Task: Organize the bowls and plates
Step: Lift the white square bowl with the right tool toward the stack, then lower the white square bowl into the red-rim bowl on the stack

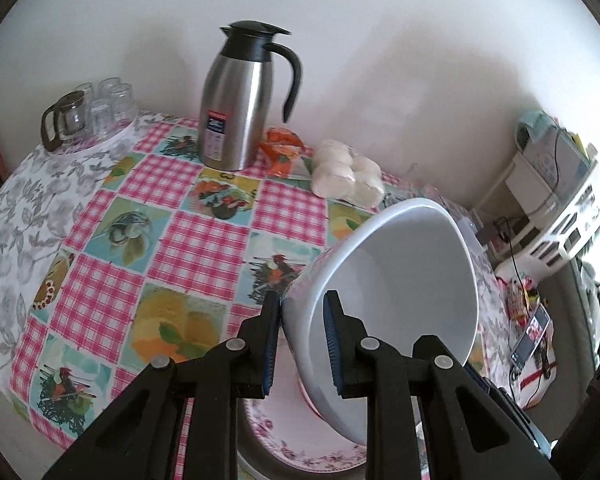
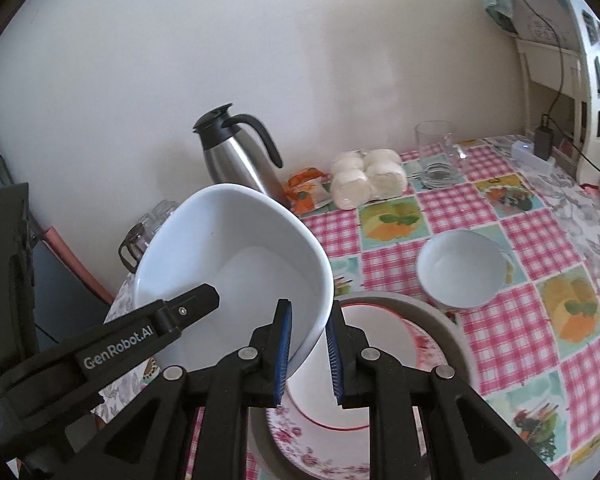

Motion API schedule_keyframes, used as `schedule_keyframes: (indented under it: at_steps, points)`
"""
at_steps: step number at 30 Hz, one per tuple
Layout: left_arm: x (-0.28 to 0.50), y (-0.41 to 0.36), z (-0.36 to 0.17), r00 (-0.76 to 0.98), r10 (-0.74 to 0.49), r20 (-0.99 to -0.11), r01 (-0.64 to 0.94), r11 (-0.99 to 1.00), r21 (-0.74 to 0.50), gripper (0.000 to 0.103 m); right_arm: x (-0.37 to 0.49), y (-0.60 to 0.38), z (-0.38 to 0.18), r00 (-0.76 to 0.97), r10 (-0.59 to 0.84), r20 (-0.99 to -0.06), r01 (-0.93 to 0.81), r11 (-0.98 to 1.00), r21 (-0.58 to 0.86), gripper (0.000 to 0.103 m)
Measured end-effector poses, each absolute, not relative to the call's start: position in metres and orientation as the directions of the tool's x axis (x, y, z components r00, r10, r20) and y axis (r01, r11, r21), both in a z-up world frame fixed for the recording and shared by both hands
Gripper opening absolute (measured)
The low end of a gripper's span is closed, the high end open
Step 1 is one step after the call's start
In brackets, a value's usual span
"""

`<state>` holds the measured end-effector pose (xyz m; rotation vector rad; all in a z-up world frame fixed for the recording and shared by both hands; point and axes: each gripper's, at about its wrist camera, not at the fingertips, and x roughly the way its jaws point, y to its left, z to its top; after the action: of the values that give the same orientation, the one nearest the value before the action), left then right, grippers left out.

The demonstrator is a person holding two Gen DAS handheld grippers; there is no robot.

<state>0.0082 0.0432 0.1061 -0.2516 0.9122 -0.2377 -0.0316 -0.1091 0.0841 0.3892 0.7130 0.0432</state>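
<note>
A large white bowl (image 1: 400,272) (image 2: 236,248) hangs tilted above the table, gripped from both sides. My left gripper (image 1: 303,344) is shut on its rim, one pad outside and one inside. My right gripper (image 2: 309,354) is shut on the opposite wall in the same way. The left gripper's finger (image 2: 196,300) shows inside the bowl in the right wrist view. Under the bowl a floral plate (image 1: 300,444) (image 2: 300,440) lies on a grey plate (image 2: 420,312). A small white bowl (image 2: 460,268) sits on the checked tablecloth to the right of the plates.
A steel thermos jug (image 1: 236,108) (image 2: 236,156) stands by the wall, with an orange packet (image 1: 280,148) and a bag of white buns (image 1: 348,176) (image 2: 368,178) beside it. Several glasses (image 1: 100,104) stand far left, a glass mug (image 2: 434,152) far right. White shelving (image 1: 560,208) flanks the table.
</note>
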Motion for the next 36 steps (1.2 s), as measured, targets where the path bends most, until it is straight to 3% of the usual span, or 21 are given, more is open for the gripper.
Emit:
schedule_keyframes:
  at_steps: [11, 36]
  points:
    - [0.002, 0.003, 0.096, 0.538, -0.301, -0.787, 0.143, 0.953, -0.267, 0.023, -0.048, -0.144, 0.078, 0.747, 0.157, -0.646, 0.152, 0.906, 0.396, 0.021]
    - [0.012, 0.000, 0.054, 0.399, -0.245, -0.884, 0.094, 0.970, -0.226, 0.023, -0.034, -0.142, 0.039, 0.617, 0.159, -0.770, 0.225, 0.903, 0.367, 0.024]
